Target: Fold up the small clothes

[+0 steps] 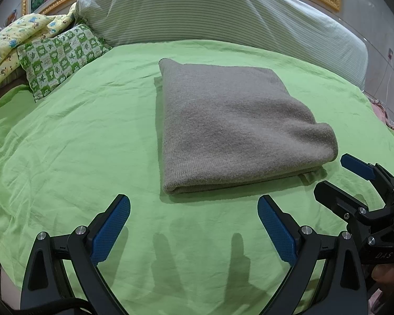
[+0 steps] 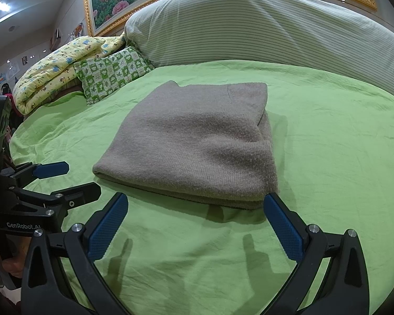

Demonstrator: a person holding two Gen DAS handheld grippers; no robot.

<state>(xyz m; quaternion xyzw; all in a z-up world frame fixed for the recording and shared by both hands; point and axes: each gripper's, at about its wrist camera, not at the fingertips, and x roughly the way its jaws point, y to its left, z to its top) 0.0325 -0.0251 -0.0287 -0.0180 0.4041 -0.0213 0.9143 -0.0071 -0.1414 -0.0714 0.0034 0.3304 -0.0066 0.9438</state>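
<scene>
Neatly folded, the grey sweater (image 1: 231, 126) lies on the green sheet (image 1: 78, 144), with left gripper (image 1: 194, 225) and right gripper (image 2: 195, 225) both released just beside it.

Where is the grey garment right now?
In both wrist views the folded grey garment lies mid-frame on the green sheet, just ahead of the open left gripper and right gripper, with the striped bolster behind it.

plain grey-brown knitted folded garment (image 1: 231, 128) on a lime-green bedsheet (image 1: 78, 136), green-and-white checked cushion (image 1: 57, 60), yellow cartoon-print quilt (image 1: 15, 39), pale pinstriped bolster (image 1: 210, 10), blue-padded black gripper fingers (image 1: 113, 228).
</scene>
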